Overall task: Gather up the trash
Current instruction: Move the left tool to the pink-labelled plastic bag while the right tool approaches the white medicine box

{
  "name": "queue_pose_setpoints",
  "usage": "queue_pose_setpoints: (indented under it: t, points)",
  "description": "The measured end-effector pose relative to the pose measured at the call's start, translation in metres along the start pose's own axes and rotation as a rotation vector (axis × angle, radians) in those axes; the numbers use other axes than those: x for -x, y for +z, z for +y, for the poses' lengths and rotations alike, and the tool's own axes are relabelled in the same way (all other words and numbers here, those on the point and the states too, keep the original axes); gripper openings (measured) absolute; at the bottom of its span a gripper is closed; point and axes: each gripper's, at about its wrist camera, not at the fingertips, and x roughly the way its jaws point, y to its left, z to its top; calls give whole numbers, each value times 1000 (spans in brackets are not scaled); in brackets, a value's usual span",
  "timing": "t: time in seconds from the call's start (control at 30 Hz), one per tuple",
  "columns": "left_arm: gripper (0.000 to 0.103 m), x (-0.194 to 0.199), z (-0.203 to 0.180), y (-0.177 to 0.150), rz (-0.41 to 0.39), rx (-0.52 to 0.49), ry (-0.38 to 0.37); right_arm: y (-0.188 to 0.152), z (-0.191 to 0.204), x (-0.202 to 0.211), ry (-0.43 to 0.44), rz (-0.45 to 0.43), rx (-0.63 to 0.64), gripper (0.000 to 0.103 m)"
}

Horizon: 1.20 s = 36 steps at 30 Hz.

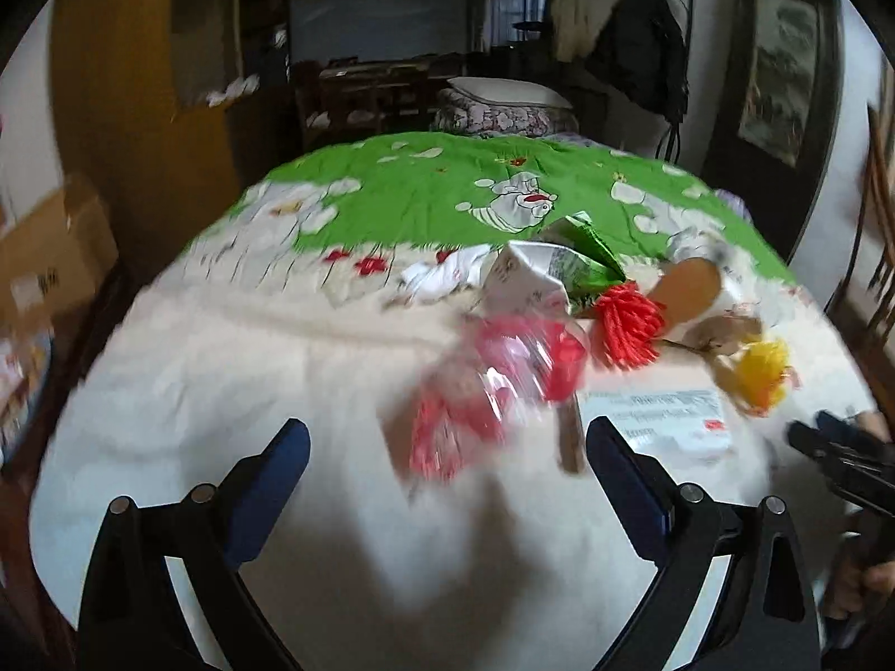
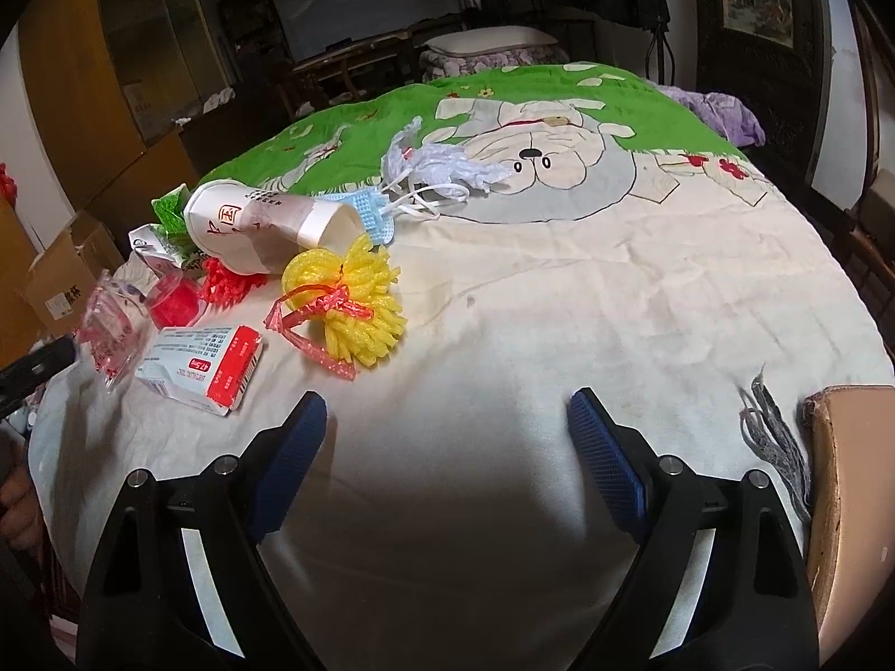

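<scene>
Left gripper point(image 1: 447, 450) and right gripper point(image 2: 447, 419) both gape wide, holding nothing.

Yellow foam net point(image 2: 358, 302), red-white box point(image 2: 204, 366), green-cream cartoon quilt point(image 2: 559, 279).

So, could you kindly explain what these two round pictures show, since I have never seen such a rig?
There is no robot here: a person holds a two-finger gripper in each hand, and a fisheye camera on each looks forward along its blue-padded fingers. The blurred picture comes from the left gripper, the sharper one from the right gripper. Both are open and hold nothing.

Below them lies a bed cover, cream near the camera and green with a cartoon dog farther away. The trash sits in a loose heap: a paper cup on its side, a yellow foam net, a red foam net, a white and red carton, a clear wrapper, and a blue face mask. A cardboard box shows at the right edge.
</scene>
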Motion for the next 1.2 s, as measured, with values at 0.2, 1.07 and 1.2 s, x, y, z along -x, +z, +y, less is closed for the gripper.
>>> queue_pose_setpoints:
  t: [0.2, 1.07, 1.2]
  points:
    - [97, -43, -5, 8, 57, 3, 13, 0, -4, -1, 29, 5, -18, 86]
    - [97, -58, 54, -27, 132, 130, -10, -6, 52, 10, 221, -23, 182, 86]
    - [97, -55, 54, -27, 128, 137, -19, 6, 86, -11, 297, 54, 209, 86]
